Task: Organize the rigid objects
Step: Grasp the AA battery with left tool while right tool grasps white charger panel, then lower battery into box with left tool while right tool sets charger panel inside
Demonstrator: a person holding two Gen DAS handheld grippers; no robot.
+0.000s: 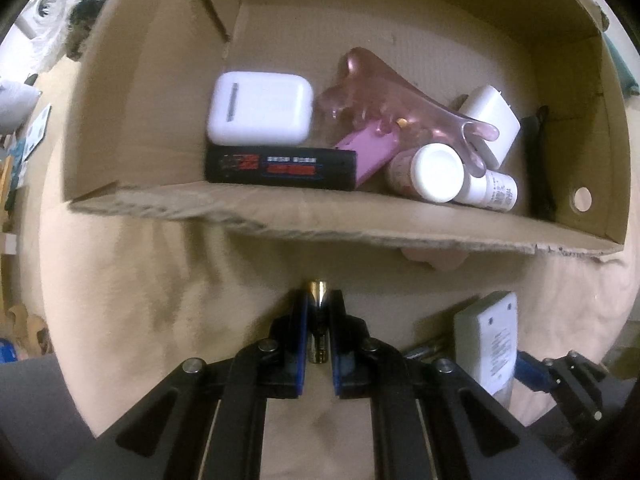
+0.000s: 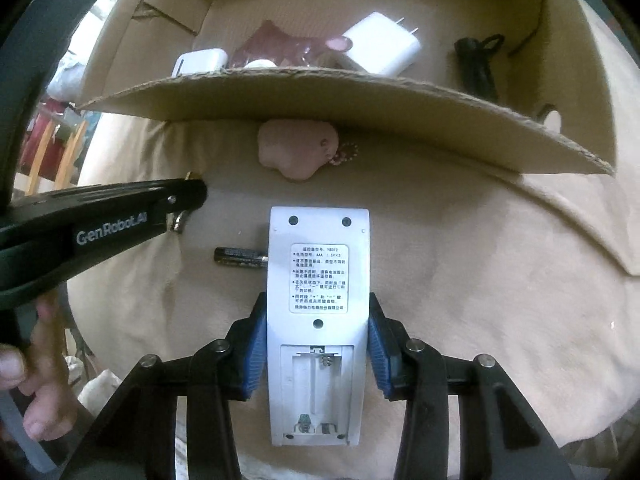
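My left gripper (image 1: 319,294) points down at the beige cloth and is shut on a small battery (image 1: 319,346), whose metal end sticks out past the fingertips. In the right wrist view the same left gripper (image 2: 188,196) comes in from the left with the battery's ends showing above and below it. My right gripper (image 2: 317,298) is shut on a white remote (image 2: 318,240), with both blue pads against its long sides. The remote lies back side up and its battery bay is uncovered and bare. A second battery (image 2: 240,258) lies on the cloth against the remote's left edge.
A cardboard box (image 1: 320,224) stands just beyond, holding a white case (image 1: 260,108), a black packet (image 1: 280,168), a pink clear tool (image 1: 384,96), a white charger (image 1: 490,116), a white-capped bottle (image 1: 438,172) and a black item (image 1: 540,160). A pink soft lump (image 2: 296,152) lies under the box's near wall.
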